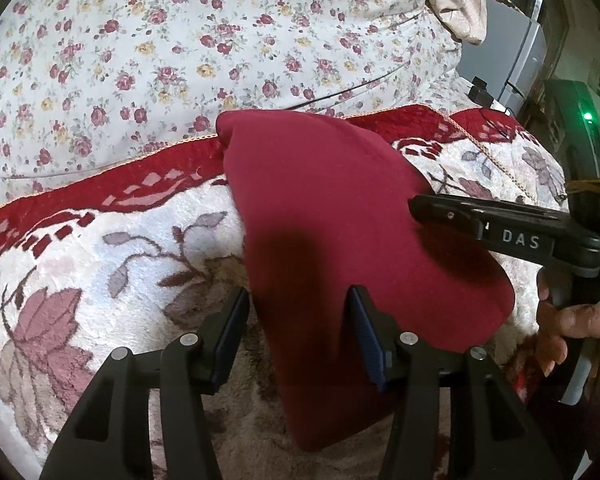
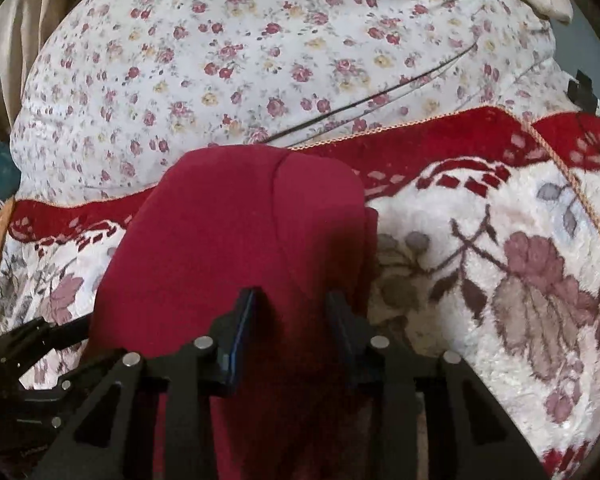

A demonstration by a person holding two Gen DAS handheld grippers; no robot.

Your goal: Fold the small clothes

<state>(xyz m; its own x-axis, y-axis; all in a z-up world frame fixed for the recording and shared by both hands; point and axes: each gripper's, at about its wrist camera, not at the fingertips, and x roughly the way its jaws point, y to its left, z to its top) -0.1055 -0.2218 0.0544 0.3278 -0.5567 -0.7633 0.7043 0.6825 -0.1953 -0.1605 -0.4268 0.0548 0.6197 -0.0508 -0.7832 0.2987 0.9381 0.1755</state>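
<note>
Dark red garment on plush floral blanket, two grippers.
Left wrist view: left gripper angled down, jaws apart astride the garment's near edge (grip uncertain); right gripper reaches in sideways, hand partly cut off.
Right wrist view: right gripper jaws apart over the garment; contact unclear.

We saw a plain dark red garment at the centre of both frames. Beneath it lay a plush cream blanket with mauve and brown leaves, a deep red border and a thin orange edge. Across the top spread a white sheet sprinkled with small red and yellow roses. The grippers were black with blue pads.
</note>
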